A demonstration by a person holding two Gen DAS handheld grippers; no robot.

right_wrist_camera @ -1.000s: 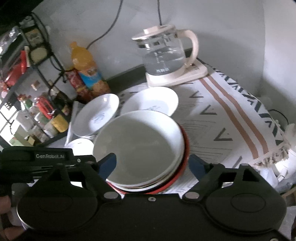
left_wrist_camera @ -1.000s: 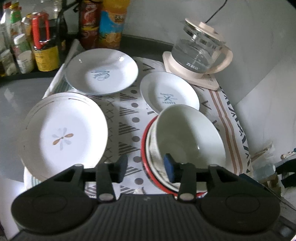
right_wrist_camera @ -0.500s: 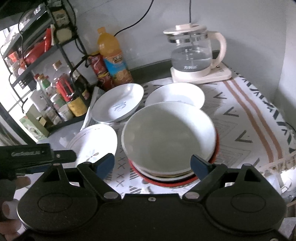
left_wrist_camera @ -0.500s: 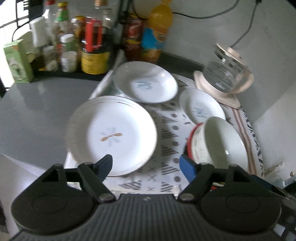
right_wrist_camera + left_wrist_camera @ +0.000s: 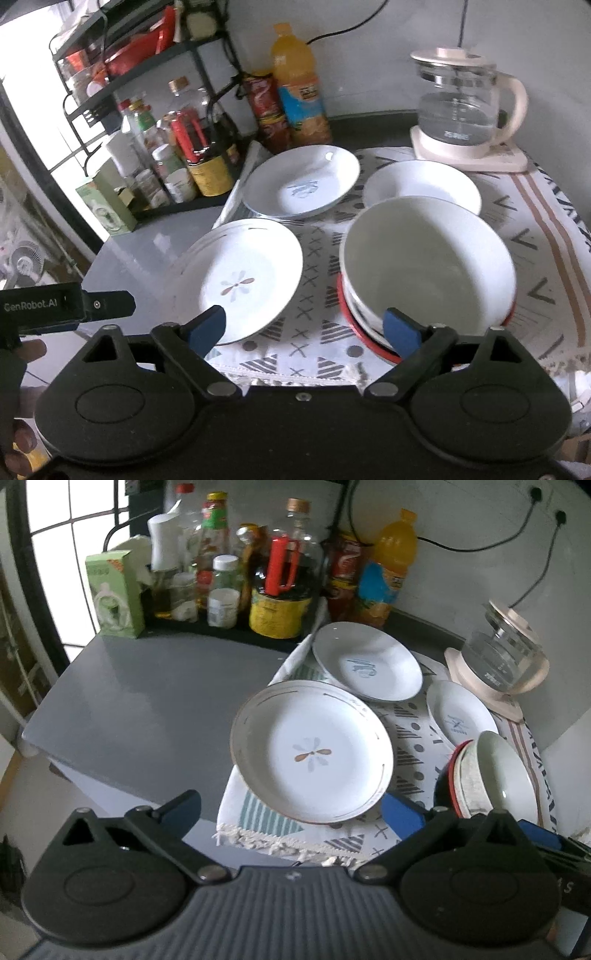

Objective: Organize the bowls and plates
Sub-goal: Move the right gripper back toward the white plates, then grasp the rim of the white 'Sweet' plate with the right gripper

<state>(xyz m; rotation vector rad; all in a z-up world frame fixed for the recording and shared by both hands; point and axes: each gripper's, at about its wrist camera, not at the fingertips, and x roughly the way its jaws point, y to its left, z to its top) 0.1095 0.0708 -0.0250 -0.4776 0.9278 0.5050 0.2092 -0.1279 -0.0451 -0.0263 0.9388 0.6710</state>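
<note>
The left gripper (image 5: 291, 808) stands with its jaws spread wide. The jaws have just been opening, and nothing is between them. It sits above the near edge of the patterned cloth (image 5: 406, 760), in front of the flower plate (image 5: 312, 751).

The right gripper (image 5: 304, 325) also stands wide. Its jaws have just been opening a little further, and nothing is held. Its left fingertip overlaps the near rim of the flower plate (image 5: 240, 277) in the right wrist view; its right fingertip overlaps the near side of the bowl stack. Contact cannot be confirmed.

Position of the dishes, all on the patterned cloth:
- The flower plate lies at the near left, partly over the cloth's left edge.
- A white bowl (image 5: 428, 266) sits on top of a stack with a red rim (image 5: 354, 325), at the near right.
- A deep plate with a blue mark (image 5: 301, 184) lies behind the flower plate.
- A smaller white dish (image 5: 421, 182) lies behind the stack, just in front of the glass kettle (image 5: 461, 110).

A rack of bottles and jars (image 5: 221, 572) stands at the back left of the grey counter (image 5: 147, 701). An orange drink bottle (image 5: 299, 85) stands against the wall.
</note>
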